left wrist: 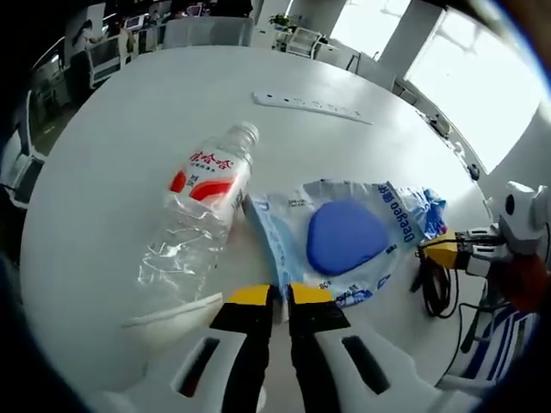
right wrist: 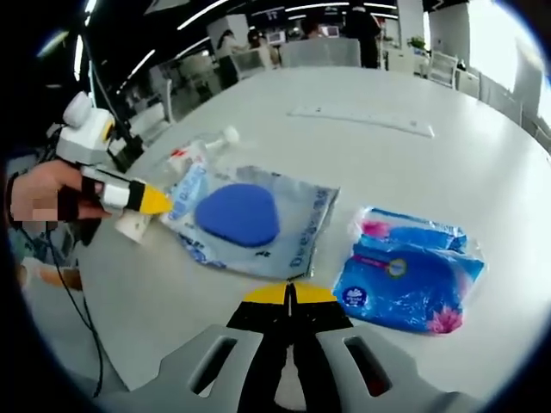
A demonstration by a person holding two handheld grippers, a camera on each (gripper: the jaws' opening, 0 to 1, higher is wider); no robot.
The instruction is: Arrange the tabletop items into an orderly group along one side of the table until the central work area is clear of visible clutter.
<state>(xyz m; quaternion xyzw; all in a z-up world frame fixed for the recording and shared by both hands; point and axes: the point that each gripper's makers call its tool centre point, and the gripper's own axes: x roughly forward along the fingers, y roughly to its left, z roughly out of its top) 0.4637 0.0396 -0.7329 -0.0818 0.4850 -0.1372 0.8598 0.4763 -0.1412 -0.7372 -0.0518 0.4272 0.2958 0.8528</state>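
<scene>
Looking past your left tool [left wrist: 277, 297], its tips pressed together on nothing, you have the clear pouch with the blue pad [left wrist: 344, 239] just ahead and slightly right, the crushed bottle [left wrist: 200, 215] ahead to the left with its long axis running away from you. Your right tool [right wrist: 290, 295] is also pressed together and empty; the pouch edge sits just ahead of it, the blue tissue pack [right wrist: 406, 271] right. Your right tool looks nearer the tissue pack on the desk [right wrist: 482, 163].
</scene>
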